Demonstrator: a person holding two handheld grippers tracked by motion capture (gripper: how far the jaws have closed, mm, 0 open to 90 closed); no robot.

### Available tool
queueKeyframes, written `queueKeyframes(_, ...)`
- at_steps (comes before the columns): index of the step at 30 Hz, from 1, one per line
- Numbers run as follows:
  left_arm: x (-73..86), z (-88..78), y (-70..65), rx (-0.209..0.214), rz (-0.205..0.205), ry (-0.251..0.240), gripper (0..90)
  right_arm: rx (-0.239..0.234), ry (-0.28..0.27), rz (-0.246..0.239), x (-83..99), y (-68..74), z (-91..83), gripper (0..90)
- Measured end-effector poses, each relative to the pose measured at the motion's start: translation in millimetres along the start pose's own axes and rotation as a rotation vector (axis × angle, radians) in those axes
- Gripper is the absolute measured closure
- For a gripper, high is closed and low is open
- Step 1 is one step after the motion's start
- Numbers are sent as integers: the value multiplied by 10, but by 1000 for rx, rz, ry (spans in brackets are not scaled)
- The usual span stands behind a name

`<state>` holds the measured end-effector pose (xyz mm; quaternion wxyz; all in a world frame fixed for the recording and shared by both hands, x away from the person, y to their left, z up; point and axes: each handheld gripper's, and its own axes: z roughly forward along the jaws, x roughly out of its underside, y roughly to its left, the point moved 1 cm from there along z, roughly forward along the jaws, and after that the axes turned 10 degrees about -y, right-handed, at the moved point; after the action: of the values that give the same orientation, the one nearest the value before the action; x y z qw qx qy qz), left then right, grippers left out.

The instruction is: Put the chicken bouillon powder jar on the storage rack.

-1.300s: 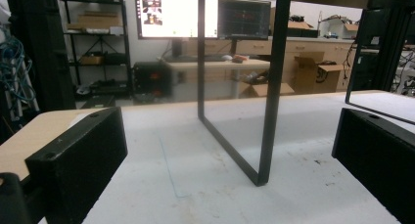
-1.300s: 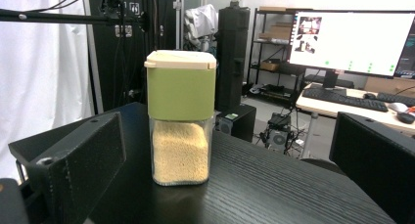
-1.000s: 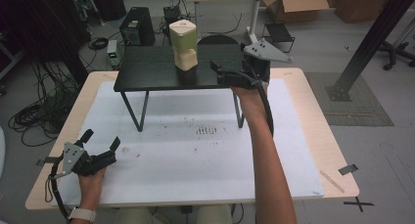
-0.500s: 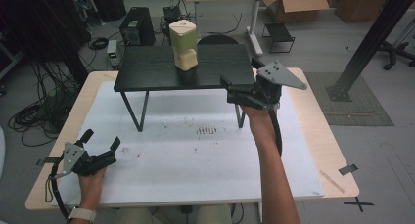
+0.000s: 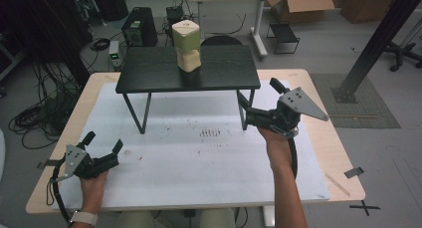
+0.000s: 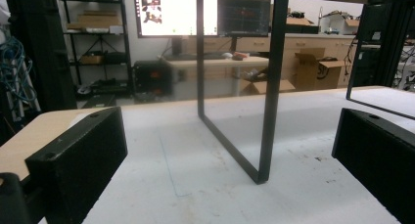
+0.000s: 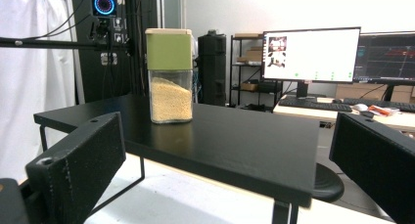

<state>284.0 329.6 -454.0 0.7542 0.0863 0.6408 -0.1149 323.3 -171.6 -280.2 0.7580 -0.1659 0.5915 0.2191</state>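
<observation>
A clear container (image 5: 187, 45) with a green lid, half full of yellow grains, stands upright on a small black table (image 5: 219, 71). In the right gripper view the container (image 7: 170, 76) sits toward the far left of the black tabletop (image 7: 235, 136). My right gripper (image 5: 258, 93) hovers open by the black table's front right corner, level with its top, holding nothing. My left gripper (image 5: 104, 140) rests open and holds nothing low at the front left of the white mat. Its camera looks at the black table's thin leg frame (image 6: 268, 87).
The black table stands on a white mat (image 5: 199, 158) that covers a wooden table. A small dark stain (image 5: 210, 133) marks the mat's middle. A desk with monitors (image 7: 311, 55) and a round stool (image 5: 219, 41) lie beyond the far edge.
My right gripper has drawn back from over the black tabletop, toward the person and to the right, off its front right corner. The left gripper and the container have stayed still.
</observation>
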Motion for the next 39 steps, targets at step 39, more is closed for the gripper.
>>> queueKeyframes(39, 0, -1, 0, -1, -2, -2, 2, 116, 3, 3, 918, -160, -782, 0)
